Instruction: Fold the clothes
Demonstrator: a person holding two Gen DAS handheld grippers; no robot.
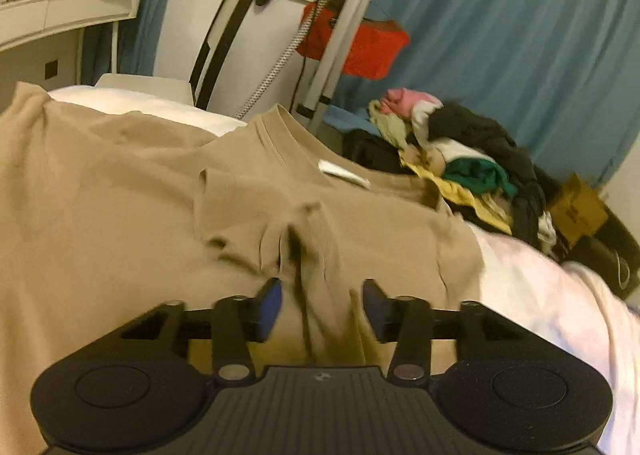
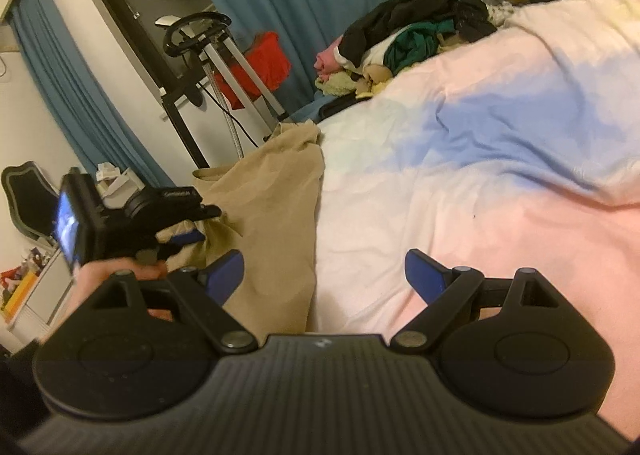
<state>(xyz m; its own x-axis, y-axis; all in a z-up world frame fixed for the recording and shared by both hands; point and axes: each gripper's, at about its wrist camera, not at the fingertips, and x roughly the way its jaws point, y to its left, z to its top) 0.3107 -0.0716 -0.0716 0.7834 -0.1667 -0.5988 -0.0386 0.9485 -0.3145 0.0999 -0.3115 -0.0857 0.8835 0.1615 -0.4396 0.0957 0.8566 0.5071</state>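
Observation:
A tan t-shirt (image 1: 120, 191) lies spread on the bed, collar (image 1: 280, 131) toward the far side, with a white label inside. My left gripper (image 1: 322, 307) is partly open, and a bunched ridge of the shirt's fabric stands between its blue pads (image 1: 268, 307). In the right wrist view the shirt (image 2: 272, 215) hangs at the left and the left gripper (image 2: 188, 239) is seen at its edge. My right gripper (image 2: 324, 279) is wide open and empty over the pale bedcover (image 2: 480, 183), its left finger by the shirt's edge.
A heap of mixed clothes (image 1: 460, 159) sits on the far corner of the bed (image 2: 412, 35). An exercise machine (image 1: 320, 35) with a red cloth, blue curtains (image 1: 520, 35), a white shelf (image 1: 60, 11) and a cardboard box (image 1: 576, 207) stand beyond.

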